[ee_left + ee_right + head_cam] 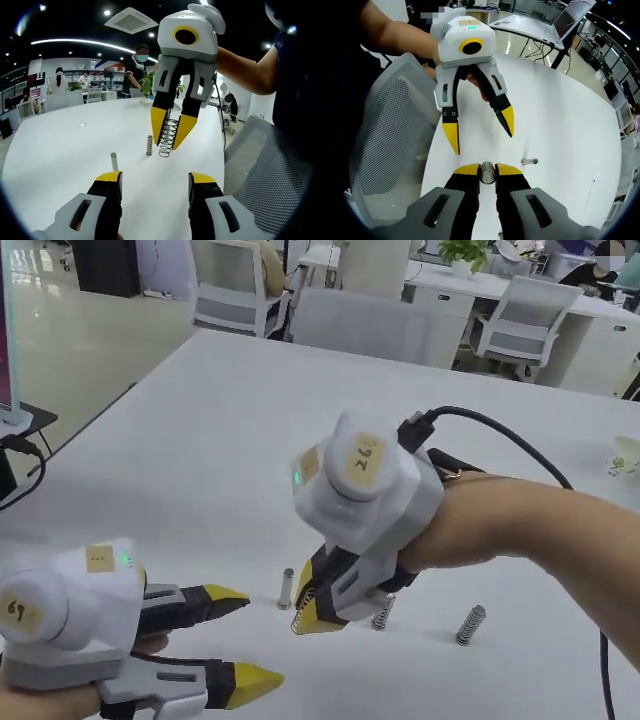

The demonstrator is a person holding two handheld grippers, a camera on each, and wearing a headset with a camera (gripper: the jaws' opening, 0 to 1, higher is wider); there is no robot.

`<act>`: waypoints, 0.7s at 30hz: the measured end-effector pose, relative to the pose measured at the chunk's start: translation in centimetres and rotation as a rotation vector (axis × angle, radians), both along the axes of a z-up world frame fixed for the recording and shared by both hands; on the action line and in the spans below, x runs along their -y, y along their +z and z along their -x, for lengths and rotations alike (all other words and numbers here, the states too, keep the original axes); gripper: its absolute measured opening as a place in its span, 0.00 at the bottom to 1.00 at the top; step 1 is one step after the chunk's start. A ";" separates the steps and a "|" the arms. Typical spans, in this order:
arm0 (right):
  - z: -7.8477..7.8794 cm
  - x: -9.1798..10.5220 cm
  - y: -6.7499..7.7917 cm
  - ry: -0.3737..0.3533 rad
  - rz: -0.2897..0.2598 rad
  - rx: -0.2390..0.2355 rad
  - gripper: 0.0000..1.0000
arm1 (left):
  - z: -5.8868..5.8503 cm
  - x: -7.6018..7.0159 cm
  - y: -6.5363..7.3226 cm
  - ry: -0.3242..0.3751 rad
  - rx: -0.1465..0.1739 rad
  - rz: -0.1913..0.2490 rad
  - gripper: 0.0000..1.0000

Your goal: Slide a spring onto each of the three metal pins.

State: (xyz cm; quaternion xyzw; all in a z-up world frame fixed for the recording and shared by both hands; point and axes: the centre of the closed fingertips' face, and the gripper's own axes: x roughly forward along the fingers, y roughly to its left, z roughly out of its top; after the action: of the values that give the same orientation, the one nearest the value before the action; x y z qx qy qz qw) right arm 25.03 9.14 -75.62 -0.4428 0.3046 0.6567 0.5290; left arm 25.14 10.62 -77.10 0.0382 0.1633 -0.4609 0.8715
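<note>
Bright, even indoor light covers the white counter (pixel 230 440); a spring (pixel 470 625) lying on it throws only a faint shadow. Round ceiling lights (pixel 106 12) glare in the left gripper view. Both gripper views bend strongly toward their edges.

1. Bare metal pin (pixel 286 588): short, silvery, upright on the white table (pixel 200 460), carrying no spring.
2. Held spring (pixel 170 131): steel coil, near vertical, clamped between the jaws of the right tool (pixel 168 144), just beside the bare pin.
3. Second spring (pixel 383 612): stands on the table, partly hidden.
4. Third spring (pixel 470 624): leans, farther right.
</note>
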 end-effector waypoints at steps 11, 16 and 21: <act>-1.4 -0.2 0.2 -0.011 -0.005 0.009 0.09 | 0.1 -0.8 -0.4 0.035 -0.013 0.005 0.51; -2.7 -0.2 0.4 -0.027 -0.012 0.014 0.09 | 0.1 -1.0 -0.5 0.044 -0.015 0.006 0.51; -4.3 -0.2 0.4 -0.044 -0.014 0.025 0.09 | 0.2 -1.1 -0.6 0.049 -0.018 0.005 0.51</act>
State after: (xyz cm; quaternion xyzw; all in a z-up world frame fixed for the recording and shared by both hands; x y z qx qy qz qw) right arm 29.28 9.33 -75.18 -0.4405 0.3032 0.6416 0.5499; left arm 24.98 11.77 -77.71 0.0279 0.1710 -0.4400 0.8811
